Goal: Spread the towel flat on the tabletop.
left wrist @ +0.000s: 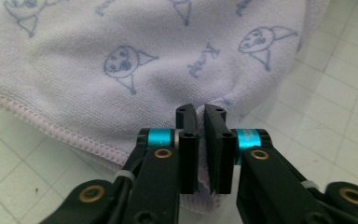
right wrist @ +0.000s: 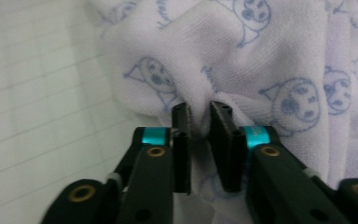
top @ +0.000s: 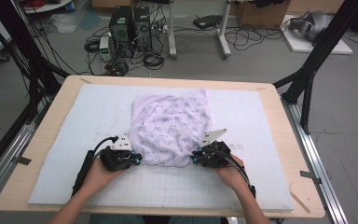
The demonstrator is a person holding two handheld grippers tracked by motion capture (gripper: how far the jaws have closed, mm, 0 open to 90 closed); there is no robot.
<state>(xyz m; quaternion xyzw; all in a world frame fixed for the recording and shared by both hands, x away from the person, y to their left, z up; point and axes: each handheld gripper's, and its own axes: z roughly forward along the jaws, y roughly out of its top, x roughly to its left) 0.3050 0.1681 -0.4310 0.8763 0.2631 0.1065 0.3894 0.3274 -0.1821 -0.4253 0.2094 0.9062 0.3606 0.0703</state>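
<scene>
A pale lilac cloth [top: 172, 126] printed with small blue cartoon faces lies crumpled on the middle of the white gridded mat [top: 88, 116]. My left gripper [top: 137, 160] is at the cloth's near left corner. In the left gripper view the cloth [left wrist: 121, 56] has a stitched hem, and a fold of it is pinched between the jaws of my left gripper [left wrist: 200, 116]. My right gripper [top: 195, 157] is at the near right corner. In the right gripper view a bunched fold of cloth [right wrist: 242, 60] sits clamped between the jaws of my right gripper [right wrist: 199, 114].
The mat covers most of a light wooden table [top: 46, 126], whose rim shows all round. Black frame posts [top: 307, 88] stand at the table's far corners. On the floor beyond are computer towers [top: 130, 30] and loose cables.
</scene>
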